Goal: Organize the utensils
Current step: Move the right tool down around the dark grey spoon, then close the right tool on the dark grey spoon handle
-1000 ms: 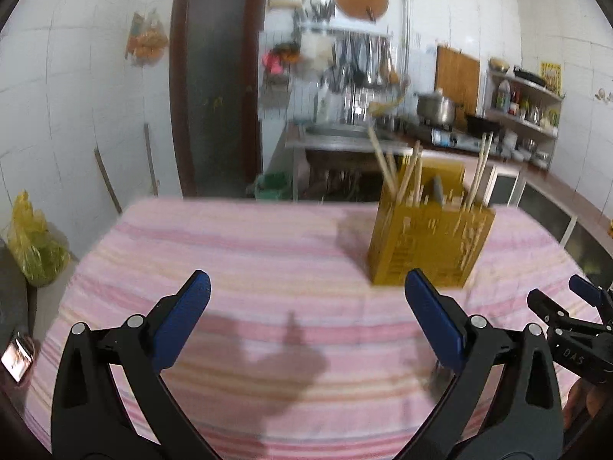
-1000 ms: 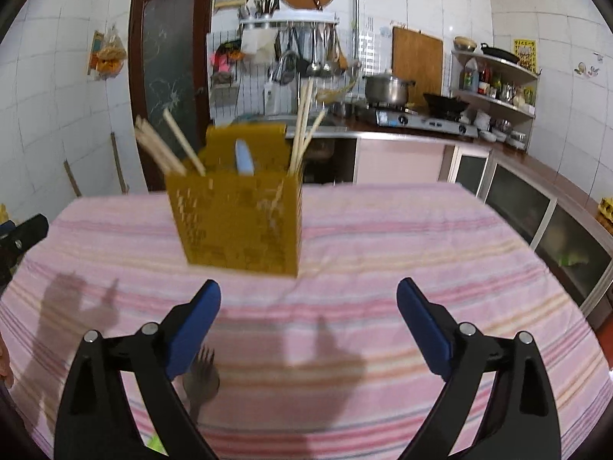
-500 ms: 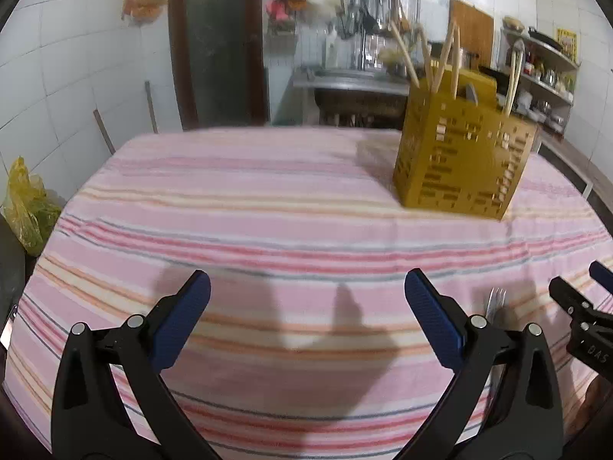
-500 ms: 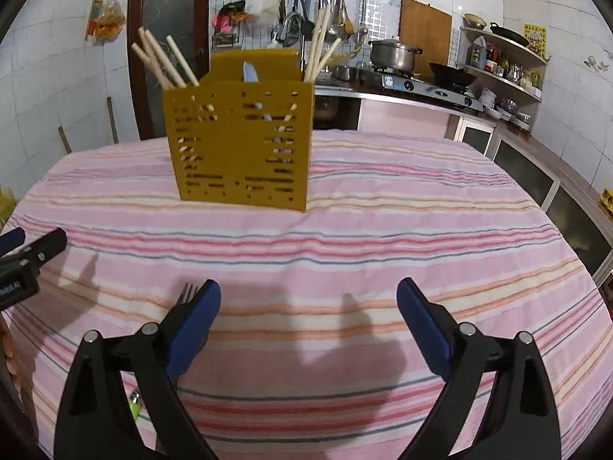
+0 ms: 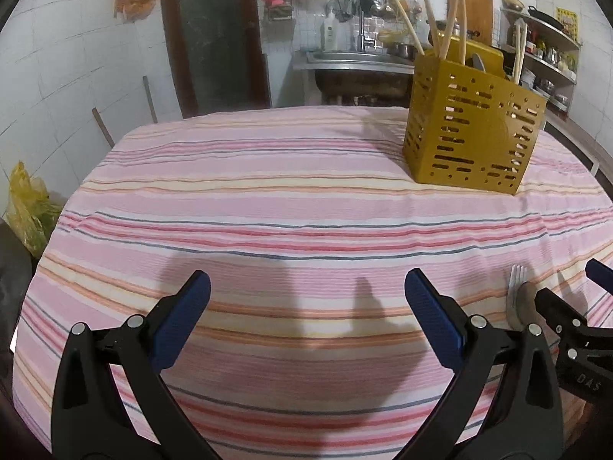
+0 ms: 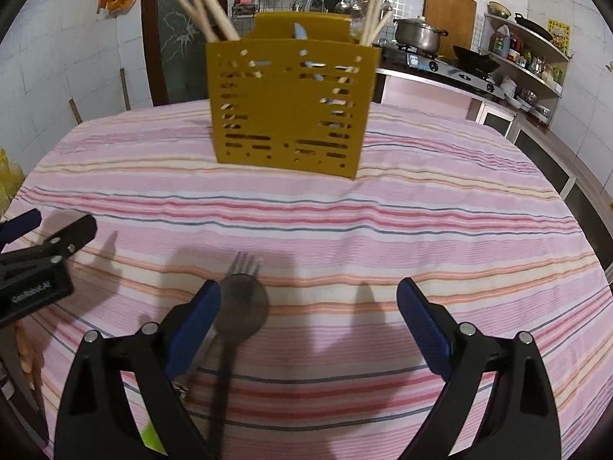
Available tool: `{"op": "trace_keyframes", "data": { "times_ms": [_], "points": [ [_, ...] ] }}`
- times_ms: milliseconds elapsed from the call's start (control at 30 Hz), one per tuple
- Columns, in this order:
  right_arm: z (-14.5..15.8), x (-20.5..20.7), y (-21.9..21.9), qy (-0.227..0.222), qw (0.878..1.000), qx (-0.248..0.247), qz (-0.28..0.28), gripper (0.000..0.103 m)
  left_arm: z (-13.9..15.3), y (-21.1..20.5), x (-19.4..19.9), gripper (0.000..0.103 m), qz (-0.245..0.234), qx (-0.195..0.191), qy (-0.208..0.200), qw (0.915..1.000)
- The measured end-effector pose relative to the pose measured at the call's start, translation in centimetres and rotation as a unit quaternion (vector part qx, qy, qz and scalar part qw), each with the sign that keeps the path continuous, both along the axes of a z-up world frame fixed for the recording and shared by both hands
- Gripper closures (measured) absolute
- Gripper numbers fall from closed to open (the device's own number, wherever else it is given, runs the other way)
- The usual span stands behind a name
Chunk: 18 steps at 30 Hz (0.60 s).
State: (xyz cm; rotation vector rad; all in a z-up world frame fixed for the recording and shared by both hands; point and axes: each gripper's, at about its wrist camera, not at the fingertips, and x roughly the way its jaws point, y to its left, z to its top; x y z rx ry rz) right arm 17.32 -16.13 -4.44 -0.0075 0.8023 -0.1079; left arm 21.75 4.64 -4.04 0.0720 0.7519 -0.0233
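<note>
A dark spoon (image 6: 240, 308) lies on the striped tablecloth (image 6: 402, 222) at the near edge of the table, its bowl overlapping the neck of a metal fork (image 6: 242, 263) whose tines point toward the far side; both handles run back under the right gripper (image 6: 308, 308) and are partly hidden by its left finger. A green item shows beneath that finger, too obscured to identify. The right gripper stands wide open and empty, its left pad just beside the spoon bowl, its right pad well apart from both utensils. The left gripper (image 5: 306, 306) is likewise wide open and holds nothing, positioned over bare cloth to the left of the utensils. The yellow perforated utensil holder (image 6: 289, 111) stands upright further back on the table, already carrying wooden chopsticks (image 6: 208, 11) and a pale utensil in its compartments; which compartment is free cannot be determined. Behind it lie a stove with a steel pot (image 6: 417, 34) and wall shelves. Assessment: the pick-up has not yet begun. Risks noted: the two utensils are stacked, so a closing grasp may catch both or lift the spoon and drag the fork. The spoon sits off-centre in the jaws, so closing as placed may push it aside rather than grip it. Loose cloth may bunch under the pads. A tall, light holder may tip if struck on insertion.
</note>
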Motion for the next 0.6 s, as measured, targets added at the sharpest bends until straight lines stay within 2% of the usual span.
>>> {"op": "trace_keyframes", "data": {
  "times_ms": [133, 267, 333, 433, 600],
  "points": [
    [-0.6, 0.2, 1.3, 0.018, 1.000, -0.012, -0.004, 0.012, -0.5, 0.6, 0.9, 0.005, -0.005, 0.018, 0.015, 0.9997],
    [-1.1, 0.5, 2.1, 0.030, 0.999, -0.032, -0.012, 0.016, -0.7, 2.0, 1.4, 0.005, 0.013, -0.009, 0.029, 0.9995],
    [-1.2, 0.6, 2.4, 0.031, 0.999, -0.036, -0.011, 0.032, -0.6, 2.2, 1.4, 0.005, 0.015, -0.017, 0.029, 0.9993],
    [-1.1, 0.5, 2.4, 0.031, 0.999, -0.025, -0.011, 0.042, -0.6, 1.8, 1.2, 0.005, 0.010, -0.014, 0.026, 0.9995],
    [-1.1, 0.6, 2.5, 0.032, 0.999, -0.015, -0.006, 0.050, -0.6, 1.0, 0.9, 0.005, 0.000, -0.010, 0.026, 0.9996]
  ]
}}
